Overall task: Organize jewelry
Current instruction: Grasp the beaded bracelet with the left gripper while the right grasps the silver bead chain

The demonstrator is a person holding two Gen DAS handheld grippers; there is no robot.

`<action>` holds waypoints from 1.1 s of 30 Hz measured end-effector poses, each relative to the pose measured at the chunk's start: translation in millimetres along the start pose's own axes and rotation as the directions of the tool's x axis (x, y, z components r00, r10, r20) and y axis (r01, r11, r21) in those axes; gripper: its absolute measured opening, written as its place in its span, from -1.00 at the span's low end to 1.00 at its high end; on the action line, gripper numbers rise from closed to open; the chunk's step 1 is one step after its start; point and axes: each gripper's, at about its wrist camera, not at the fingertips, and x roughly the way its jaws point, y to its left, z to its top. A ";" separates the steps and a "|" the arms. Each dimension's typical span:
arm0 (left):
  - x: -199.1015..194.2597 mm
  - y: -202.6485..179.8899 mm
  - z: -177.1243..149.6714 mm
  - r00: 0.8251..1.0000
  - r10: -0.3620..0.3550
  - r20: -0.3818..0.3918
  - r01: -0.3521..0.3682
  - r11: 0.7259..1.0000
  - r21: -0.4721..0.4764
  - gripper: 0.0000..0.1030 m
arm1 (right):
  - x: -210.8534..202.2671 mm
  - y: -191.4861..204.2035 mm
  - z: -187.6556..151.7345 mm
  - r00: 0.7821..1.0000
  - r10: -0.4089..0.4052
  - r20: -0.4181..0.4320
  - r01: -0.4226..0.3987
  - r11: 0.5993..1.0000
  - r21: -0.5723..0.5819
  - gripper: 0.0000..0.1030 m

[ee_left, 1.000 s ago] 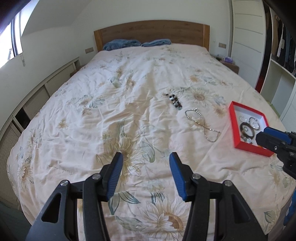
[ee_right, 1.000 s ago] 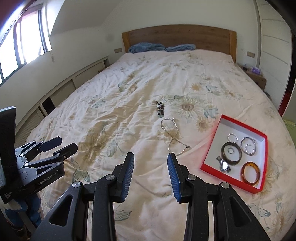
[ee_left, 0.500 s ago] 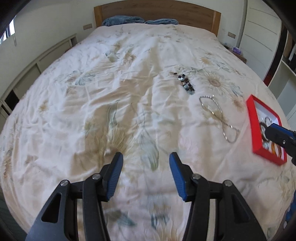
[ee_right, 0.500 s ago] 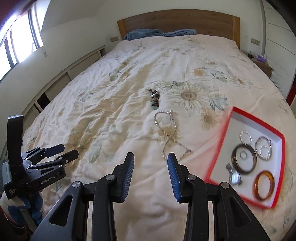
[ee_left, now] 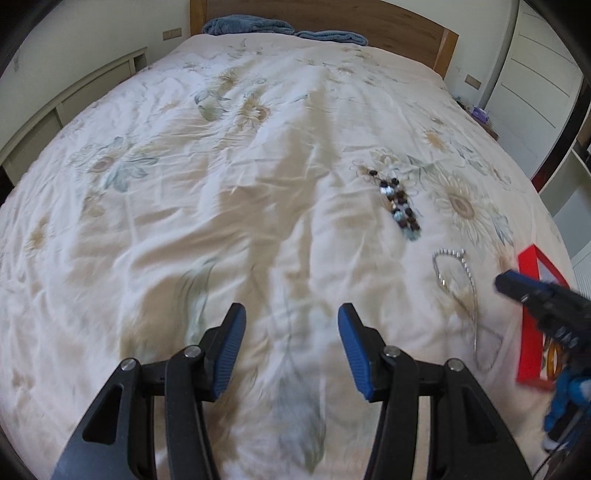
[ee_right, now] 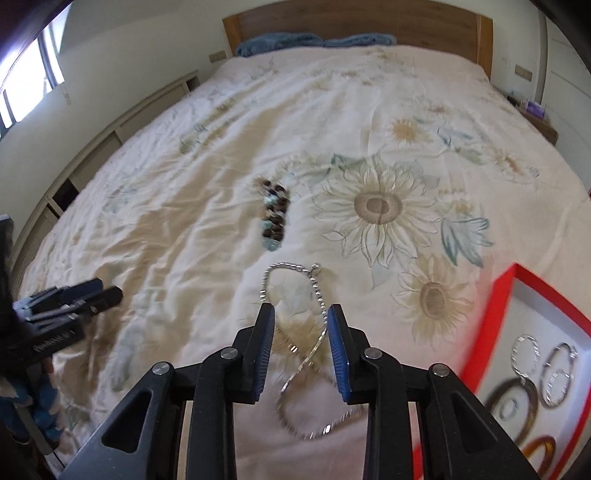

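A silver chain necklace (ee_right: 301, 354) lies in a figure-eight on the floral bedspread; it also shows in the left wrist view (ee_left: 458, 295). My right gripper (ee_right: 301, 332) is open, its jaws standing to either side of the chain's middle, just above it. A dark beaded bracelet (ee_right: 274, 218) lies farther up the bed, also in the left wrist view (ee_left: 400, 210). A red jewelry box (ee_right: 495, 332) with rings and bangles (ee_right: 556, 373) sits at the right. My left gripper (ee_left: 290, 339) is open and empty over bare bedspread, left of the jewelry.
The bed's wooden headboard (ee_right: 354, 18) and blue pillows (ee_right: 277, 42) are at the far end. Low cabinets (ee_right: 110, 147) run along the left wall. A nightstand (ee_right: 535, 118) stands at the right. My left gripper also shows in the right wrist view (ee_right: 74, 299).
Both grippers have moved forward and down over the bed. My right gripper now straddles the silver chain, and the red box has slid to the right edge of view.
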 end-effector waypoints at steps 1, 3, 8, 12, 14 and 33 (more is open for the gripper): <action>5.4 -1.1 5.0 1.000 -0.009 -0.001 0.009 1.000 0.000 -0.03 | 10.4 -2.5 1.4 1.000 0.002 -0.013 -0.002 1.000 0.005 -0.47; 15.4 -4.3 13.9 1.000 -0.019 0.000 0.019 1.000 0.002 -0.03 | 26.4 -5.6 3.4 0.999 -0.002 -0.032 0.002 1.000 0.007 -0.49; 40.3 -16.3 35.3 0.999 -0.045 -0.002 0.045 0.999 0.009 -0.03 | 59.5 -11.2 4.7 0.997 -0.006 -0.077 0.006 1.000 0.000 -0.78; 58.1 -29.9 51.7 0.997 -0.071 0.002 0.071 0.997 0.018 -0.03 | 64.2 -18.7 14.1 0.998 -0.029 -0.049 0.029 1.000 0.003 -0.90; 66.1 -39.2 59.8 0.996 -0.091 0.007 0.091 0.996 0.023 -0.03 | 62.6 -28.1 20.2 0.999 -0.021 -0.032 0.022 0.999 0.035 -0.90; 142.0 -93.9 95.0 0.973 -0.229 -0.034 0.230 0.973 0.012 -0.71 | 21.6 -56.2 39.6 0.995 0.021 0.094 -0.029 0.995 0.093 -0.90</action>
